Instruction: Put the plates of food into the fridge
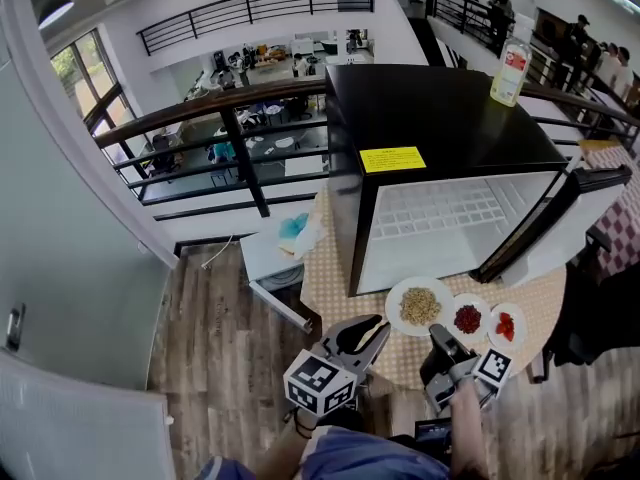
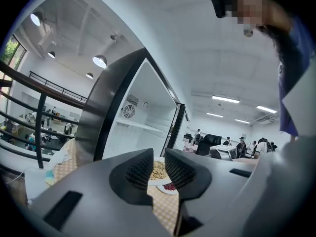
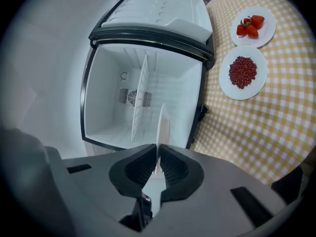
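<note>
Two grippers: right gripper (image 3: 158, 156) is clamped tight on the rim of the nut plate (image 1: 420, 306), just before the open fridge (image 3: 143, 78). Left gripper (image 2: 158, 166) has jaws slightly apart, empty. Bean plate (image 3: 242, 72) and strawberry plate (image 3: 253, 26) sit on the table (image 3: 256, 132).

Bright ceiling lamps (image 2: 99, 60); heavy fisheye warp, dark corners.
</note>
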Tool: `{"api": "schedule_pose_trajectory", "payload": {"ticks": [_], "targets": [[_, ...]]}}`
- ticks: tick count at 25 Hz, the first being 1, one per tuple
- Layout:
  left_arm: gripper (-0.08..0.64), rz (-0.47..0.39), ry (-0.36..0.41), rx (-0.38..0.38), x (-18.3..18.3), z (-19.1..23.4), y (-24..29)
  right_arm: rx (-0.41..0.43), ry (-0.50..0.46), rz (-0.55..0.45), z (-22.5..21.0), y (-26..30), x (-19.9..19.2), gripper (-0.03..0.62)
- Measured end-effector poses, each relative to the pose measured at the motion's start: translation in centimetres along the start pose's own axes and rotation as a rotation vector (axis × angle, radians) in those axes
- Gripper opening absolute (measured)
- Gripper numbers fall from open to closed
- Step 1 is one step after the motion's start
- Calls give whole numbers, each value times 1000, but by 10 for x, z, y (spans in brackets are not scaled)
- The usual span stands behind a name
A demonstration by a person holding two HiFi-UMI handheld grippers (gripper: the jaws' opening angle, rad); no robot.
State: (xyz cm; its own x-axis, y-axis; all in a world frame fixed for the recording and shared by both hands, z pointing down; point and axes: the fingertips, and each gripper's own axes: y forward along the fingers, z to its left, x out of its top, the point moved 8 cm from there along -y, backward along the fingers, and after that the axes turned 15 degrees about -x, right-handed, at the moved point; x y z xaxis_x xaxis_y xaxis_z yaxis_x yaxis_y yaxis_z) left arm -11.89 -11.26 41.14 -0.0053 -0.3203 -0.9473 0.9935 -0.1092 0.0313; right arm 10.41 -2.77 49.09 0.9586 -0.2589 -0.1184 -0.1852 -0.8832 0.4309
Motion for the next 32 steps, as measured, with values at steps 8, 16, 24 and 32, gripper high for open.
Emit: {"api": "schedule_pose_trajectory", "payload": {"ticks": [8,16,24,32], "targets": [[69,13,-15,-6,1,19,9,-47,38,27,-3,56,22,32],[69,17,-32,52,-4,9,19,-108,-54,132,7,107,52,32],[69,-23,-39,170,-2,-5,27,-171,-111,243,2,142,62,31],[69,-31,-41,271,-5,-13,21,-213,-100,234,-8,166,69,23]]}}
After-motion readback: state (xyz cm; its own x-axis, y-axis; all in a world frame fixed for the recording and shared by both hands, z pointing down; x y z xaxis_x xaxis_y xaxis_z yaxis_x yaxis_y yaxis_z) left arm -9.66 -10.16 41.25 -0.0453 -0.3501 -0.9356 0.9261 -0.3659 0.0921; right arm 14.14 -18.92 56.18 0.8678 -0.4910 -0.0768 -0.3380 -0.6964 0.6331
